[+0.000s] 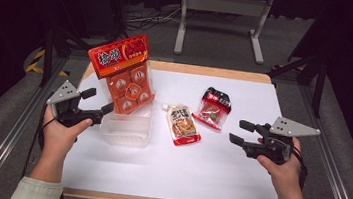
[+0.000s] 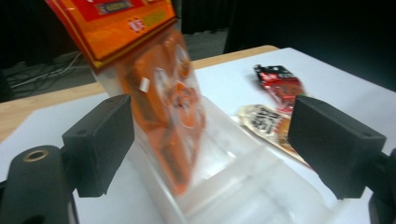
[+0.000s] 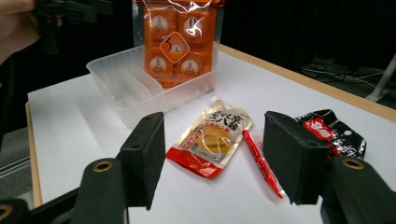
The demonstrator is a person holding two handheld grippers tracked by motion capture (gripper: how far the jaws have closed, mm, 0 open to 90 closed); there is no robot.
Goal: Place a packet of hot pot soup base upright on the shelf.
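**Orange pack in bin; two pouches left on table**

Progress (judged from layout): the orange snack pack (image 1: 126,76) stood upright in the clear plastic bin (image 1: 126,133), leaning at the bin's far end, header card sticking well above the rim. Counted that as item 1 packed. Still outside the bin: the spouted pouch (image 1: 183,124) lying flat just right of the bin, and the red-black packet (image 1: 214,109) a bit farther right and back. So approx. one of three done, if all go in.

Left gripper (image 1: 97,101): jaws stood wide apart, nothing pressed between the pads. In the left gripper view the orange snack pack sat between and beyond the jaws, close to the left one, but no contact seen; pack looked released and resting on its own against the bin wall.

Right gripper (image 1: 242,132): jaws open at a moderate gap, empty, held low over the white table (image 1: 166,174) at right. In the right gripper view the spouted pouch lay straight ahead between the jaw lines, near but apart; the red-black packet lay behind the right jaw. Judged the pouch the likely next pick.
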